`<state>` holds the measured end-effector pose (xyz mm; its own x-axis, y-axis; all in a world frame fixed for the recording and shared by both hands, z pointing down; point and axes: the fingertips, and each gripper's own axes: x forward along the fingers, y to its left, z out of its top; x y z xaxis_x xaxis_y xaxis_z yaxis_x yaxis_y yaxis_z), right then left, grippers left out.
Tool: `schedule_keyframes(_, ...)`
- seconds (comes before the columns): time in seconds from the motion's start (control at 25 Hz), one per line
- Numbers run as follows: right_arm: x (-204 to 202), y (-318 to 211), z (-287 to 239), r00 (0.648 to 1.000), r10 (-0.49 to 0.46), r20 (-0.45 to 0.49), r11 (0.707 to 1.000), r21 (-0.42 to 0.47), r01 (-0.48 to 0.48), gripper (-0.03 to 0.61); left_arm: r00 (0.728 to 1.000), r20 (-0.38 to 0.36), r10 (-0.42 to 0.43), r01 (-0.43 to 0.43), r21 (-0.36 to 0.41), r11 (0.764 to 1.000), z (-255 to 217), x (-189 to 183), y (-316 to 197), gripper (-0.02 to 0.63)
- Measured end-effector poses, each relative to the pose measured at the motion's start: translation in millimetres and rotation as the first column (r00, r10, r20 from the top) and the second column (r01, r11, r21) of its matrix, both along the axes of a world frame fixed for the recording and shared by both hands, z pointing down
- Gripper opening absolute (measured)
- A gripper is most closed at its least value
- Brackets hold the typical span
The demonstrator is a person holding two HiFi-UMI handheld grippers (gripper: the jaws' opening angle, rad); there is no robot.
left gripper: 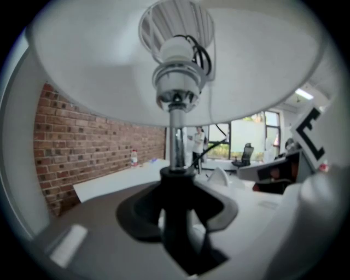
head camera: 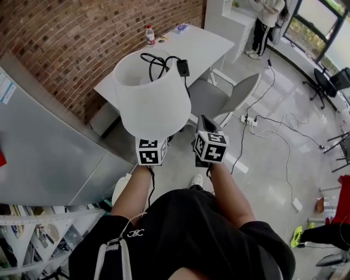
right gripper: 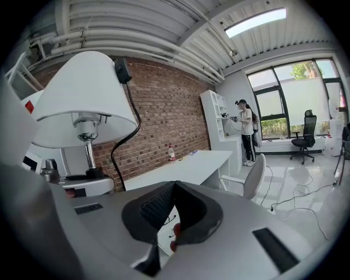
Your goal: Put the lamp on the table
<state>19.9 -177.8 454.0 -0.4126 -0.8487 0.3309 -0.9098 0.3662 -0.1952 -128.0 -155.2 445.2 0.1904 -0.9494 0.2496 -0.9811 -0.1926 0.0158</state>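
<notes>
We find the table lamp (head camera: 150, 95) off the table, carried upright in the air in front of the person. Its white shade (left gripper: 98, 65) fills the top of the left gripper view, above the bulb socket and the chrome stem (left gripper: 176, 145).

The left gripper (left gripper: 176, 213) is closed on the lamp's black lower column, jaws partly apart with the column seated between them. The right gripper (right gripper: 174, 188) sits just beside it on the right. Its jaws are brought together at the tips and nothing is between them.

A black cord (head camera: 157, 61) lies looped in the open top of the shade, and its plug (head camera: 182, 67) hangs at the rim.

The white table (head camera: 202, 46) stands ahead along the brick wall (head camera: 82, 33), with a small bottle (head camera: 149, 34) at its far side. A grey chair (head camera: 229, 95) stands at the table's near corner. A second person (head camera: 268, 16) stands far off by the shelving.
</notes>
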Motion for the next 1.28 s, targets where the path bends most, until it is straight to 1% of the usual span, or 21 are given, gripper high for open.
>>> schedule_keyframes(0.16, 5, -41, -2, 0.999, -0.034, -0.006, 0.999, -0.003, 0.034, -0.009, 0.999, -0.020, -0.025, 0.025, 0.000, 1.000, 0, 10, -33, 0.144)
schedule_keyframes(0.4, 20, -102, -6, 0.997, -0.081, -0.004, 0.997, 0.010, 0.081, -0.009, 0.998, -0.006, -0.070, 0.071, 0.040, 0.997, -4, 24, -88, 0.144)
schedule_keyframes(0.64, 32, -157, -3, 0.992, -0.125, -0.010, 0.992, 0.017, 0.125, -0.009, 0.993, -0.021, -0.119, 0.120, 0.047, 0.992, -2, 33, -137, 0.144)
schedule_keyframes(0.72, 36, -167, -1, 0.991, -0.136, -0.009, 0.990, 0.016, 0.137, -0.009, 0.991, -0.019, -0.132, 0.133, 0.047, 0.990, 0, 36, -147, 0.144)
schedule_keyframes(0.88, 45, -181, 6, 0.989, -0.148, 0.020, 0.989, -0.019, 0.148, -0.009, 0.989, -0.020, -0.145, 0.145, 0.044, 0.988, 1, 46, -162, 0.144)
schedule_keyframes(1.04, 50, -190, 13, 0.988, -0.156, 0.016, 0.987, -0.028, 0.156, -0.009, 0.987, -0.016, -0.160, 0.161, 0.032, 0.986, 7, 48, -173, 0.144)
schedule_keyframes(1.28, 59, -203, 29, 0.990, -0.143, 0.010, 0.988, -0.060, 0.143, -0.009, 0.989, -0.007, -0.146, 0.146, 0.023, 0.989, 18, 52, -191, 0.144)
